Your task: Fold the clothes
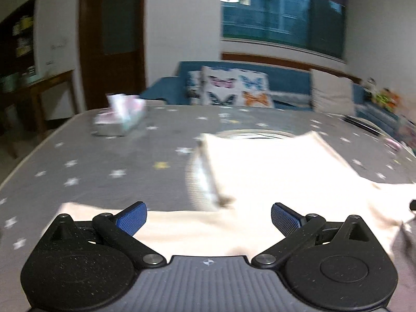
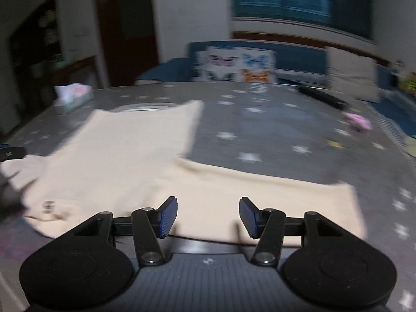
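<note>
1. Both jaw pairs are standing apart, gripping nothing: left gripper (image 1: 209,217), right gripper (image 2: 208,217).
2. Cream garment (image 2: 124,156) is lying part-folded on the table (image 2: 273,130), directly ahead of both tools.
3. Pinch single layers at matching edges; fold stage is unclear.

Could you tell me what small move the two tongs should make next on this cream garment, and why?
Probably lower both and close on the near edge. The left tongs and right tongs are open and hold nothing, poised just above the cream garment, which lies partly folded on the star-print tablecloth.
</note>
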Action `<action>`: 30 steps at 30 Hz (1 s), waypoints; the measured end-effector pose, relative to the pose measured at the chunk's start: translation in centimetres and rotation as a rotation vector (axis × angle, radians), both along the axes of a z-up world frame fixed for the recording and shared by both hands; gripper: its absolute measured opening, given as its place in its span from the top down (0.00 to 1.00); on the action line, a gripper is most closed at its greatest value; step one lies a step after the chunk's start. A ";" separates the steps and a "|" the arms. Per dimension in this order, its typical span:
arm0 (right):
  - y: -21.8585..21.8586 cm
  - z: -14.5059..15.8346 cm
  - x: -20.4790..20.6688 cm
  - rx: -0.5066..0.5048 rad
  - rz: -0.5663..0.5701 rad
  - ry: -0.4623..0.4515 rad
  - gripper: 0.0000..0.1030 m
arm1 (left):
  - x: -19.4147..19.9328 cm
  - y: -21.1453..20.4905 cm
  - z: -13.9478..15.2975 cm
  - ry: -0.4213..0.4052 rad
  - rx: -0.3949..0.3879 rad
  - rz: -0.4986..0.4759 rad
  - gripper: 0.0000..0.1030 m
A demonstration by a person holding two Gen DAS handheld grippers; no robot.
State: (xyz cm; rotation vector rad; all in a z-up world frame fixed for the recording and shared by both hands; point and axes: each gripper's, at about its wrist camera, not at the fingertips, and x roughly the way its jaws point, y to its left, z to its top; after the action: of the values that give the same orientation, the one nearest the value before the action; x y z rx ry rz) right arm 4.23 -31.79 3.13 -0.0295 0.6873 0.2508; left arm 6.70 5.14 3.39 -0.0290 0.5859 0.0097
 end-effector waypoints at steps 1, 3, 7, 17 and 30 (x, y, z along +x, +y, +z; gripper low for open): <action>-0.9 -0.1 0.0 -0.010 -0.033 0.000 0.49 | 0.4 -1.1 0.0 0.004 -0.004 -0.027 0.00; -3.2 -0.4 0.2 -0.025 -0.103 0.001 0.51 | 1.0 -3.5 -0.1 0.010 -0.001 -0.080 0.00; -6.6 -1.0 0.4 -0.066 -0.226 0.005 0.52 | 2.3 -7.9 -0.7 0.027 0.021 -0.166 0.00; -9.1 -1.6 1.5 -0.078 -0.275 0.019 0.87 | 3.9 -13.9 -2.8 0.095 0.044 -0.296 0.00; -9.5 0.5 6.8 -0.217 -0.244 -0.058 0.94 | 3.2 -16.0 -4.6 0.128 0.125 -0.409 0.00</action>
State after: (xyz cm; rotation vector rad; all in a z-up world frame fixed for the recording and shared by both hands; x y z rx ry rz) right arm 11.08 -41.28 3.65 -0.1589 0.6514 -0.0597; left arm 9.87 -10.84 -1.19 0.2147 0.7095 -0.3505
